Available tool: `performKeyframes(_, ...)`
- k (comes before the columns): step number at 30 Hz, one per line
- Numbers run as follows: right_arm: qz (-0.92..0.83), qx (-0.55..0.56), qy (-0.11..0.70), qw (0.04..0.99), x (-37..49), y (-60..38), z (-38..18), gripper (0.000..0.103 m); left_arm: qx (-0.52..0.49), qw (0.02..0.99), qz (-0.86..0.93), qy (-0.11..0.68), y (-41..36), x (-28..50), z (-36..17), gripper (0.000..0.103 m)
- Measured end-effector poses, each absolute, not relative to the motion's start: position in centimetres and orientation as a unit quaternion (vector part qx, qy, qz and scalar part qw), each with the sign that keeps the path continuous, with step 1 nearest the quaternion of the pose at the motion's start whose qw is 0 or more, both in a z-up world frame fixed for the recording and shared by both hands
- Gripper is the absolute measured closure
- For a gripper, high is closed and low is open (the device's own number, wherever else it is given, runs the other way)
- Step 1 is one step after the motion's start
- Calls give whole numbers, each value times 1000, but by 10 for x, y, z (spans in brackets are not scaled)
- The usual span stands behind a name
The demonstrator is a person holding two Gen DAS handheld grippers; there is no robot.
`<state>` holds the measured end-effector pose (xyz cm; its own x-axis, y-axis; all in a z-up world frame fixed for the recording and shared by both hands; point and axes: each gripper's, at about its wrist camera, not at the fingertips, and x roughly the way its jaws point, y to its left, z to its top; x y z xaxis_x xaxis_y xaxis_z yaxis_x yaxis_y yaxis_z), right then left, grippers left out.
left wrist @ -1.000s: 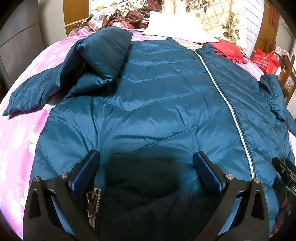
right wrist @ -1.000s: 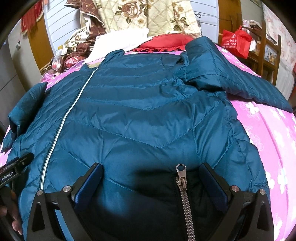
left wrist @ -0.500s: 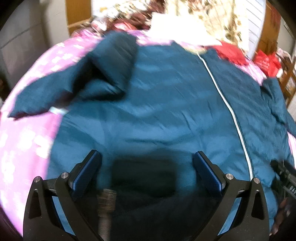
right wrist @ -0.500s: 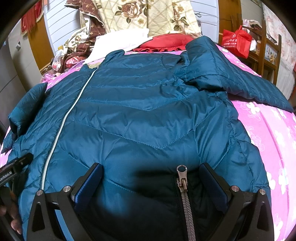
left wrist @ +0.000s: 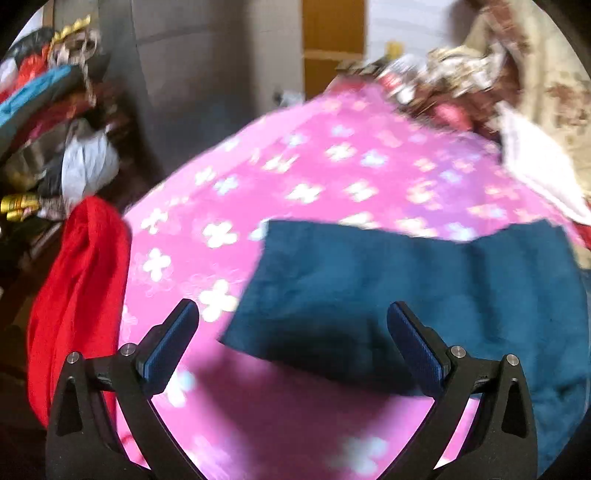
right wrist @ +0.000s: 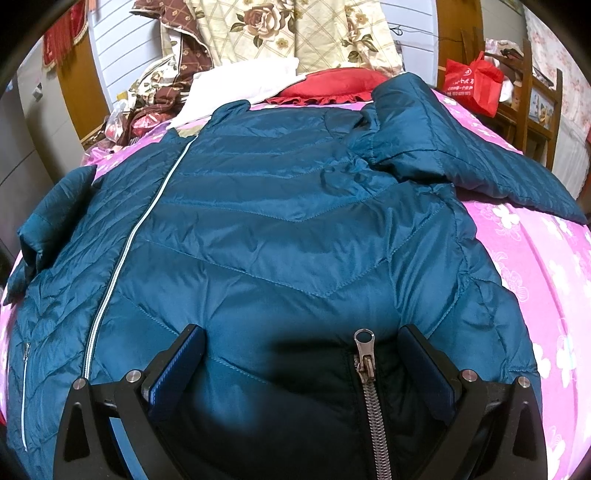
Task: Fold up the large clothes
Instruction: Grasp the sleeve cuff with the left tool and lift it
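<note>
A large teal quilted puffer jacket (right wrist: 280, 229) lies spread front-up on a pink flowered bedspread (right wrist: 535, 266), its white main zip (right wrist: 122, 258) running up the left. My right gripper (right wrist: 301, 356) hovers open over the jacket's lower right front, with a metal pocket zipper (right wrist: 365, 358) between its fingers. The right sleeve (right wrist: 461, 155) stretches out toward the bed's right side. In the blurred left wrist view, my left gripper (left wrist: 291, 332) stands open above the cuff end of the jacket's left sleeve (left wrist: 388, 291), holding nothing.
Pillows and a floral quilt (right wrist: 295, 33) pile at the headboard, with a red cushion (right wrist: 332, 85). A red bag (right wrist: 472, 85) sits by wooden furniture at the right. A red cloth (left wrist: 77, 291) hangs off the bed's left edge beside cluttered shelves (left wrist: 48, 122).
My left gripper has swung quickly leftward from the jacket's lower front to the left sleeve's cuff; its view is blurred. The right gripper has barely shifted and both stay open.
</note>
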<state>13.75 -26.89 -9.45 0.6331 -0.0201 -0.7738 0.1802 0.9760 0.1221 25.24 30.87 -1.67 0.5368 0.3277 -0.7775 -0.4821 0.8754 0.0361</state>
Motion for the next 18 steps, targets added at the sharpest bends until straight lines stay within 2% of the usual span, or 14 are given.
performKeyframes(5,-56,94,425,899,138,-268,-95,0,-140,829,189,508,335,285,-67,1)
performKeyframes(9,-57,94,424,899,137,-268,-95,0,-144,840,196,485,329,287,-66,1)
performKeyframes(11,-57,95,424,899,137,-268,-95,0,-120,847,186,483,319,289,-67,4)
performKeyframes(12,-57,94,425,899,137,-268,-95,0,-113,852,180,479,316,293,-68,16)
performKeyframes(13,-57,94,425,899,137,-268,-95,0,-109,857,171,474,313,293,-66,33)
performKeyframes(14,-57,94,425,899,136,-268,-95,0,-104,861,160,471,309,293,-63,43)
performKeyframes(15,-57,94,424,899,137,-268,-95,0,-98,865,154,468,307,292,-61,76)
performKeyframes(16,-57,94,425,899,137,-268,-95,0,-99,868,141,466,305,294,-58,89)
performKeyframes(18,-57,94,424,899,136,-268,-95,0,-94,875,167,444,307,287,-38,92)
